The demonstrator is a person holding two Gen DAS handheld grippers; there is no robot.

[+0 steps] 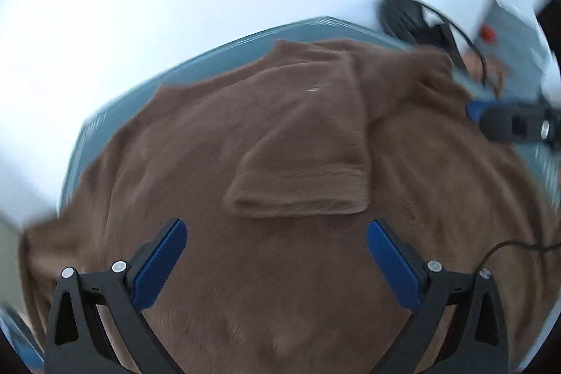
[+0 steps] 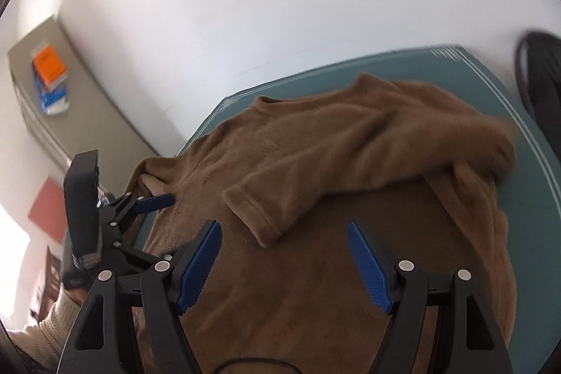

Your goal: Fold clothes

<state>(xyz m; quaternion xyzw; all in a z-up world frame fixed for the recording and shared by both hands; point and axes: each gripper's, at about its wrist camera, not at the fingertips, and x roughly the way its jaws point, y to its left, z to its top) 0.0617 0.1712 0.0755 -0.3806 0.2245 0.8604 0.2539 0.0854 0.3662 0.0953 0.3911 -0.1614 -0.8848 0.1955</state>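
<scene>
A brown fleece sweater (image 1: 280, 262) lies spread on a teal table (image 1: 301, 27). One sleeve (image 1: 308, 163) is folded across its body, cuff toward me. My left gripper (image 1: 277, 230) hovers open over the sweater's body, just short of the cuff, holding nothing. In the right wrist view the sweater (image 2: 315, 286) and folded sleeve (image 2: 298, 184) lie ahead. My right gripper (image 2: 284, 233) is open and empty above the body, near the cuff. The left gripper (image 2: 157, 200) shows there at the sweater's left edge; the right gripper (image 1: 508, 123) shows at the right in the left wrist view.
A white wall stands behind the table (image 2: 519, 114). A black chair (image 2: 541, 76) is at the right. A beige cabinet (image 2: 70, 93) with an orange and blue book (image 2: 51, 69) stands at the left. A black cable (image 1: 512, 246) trails over the sweater.
</scene>
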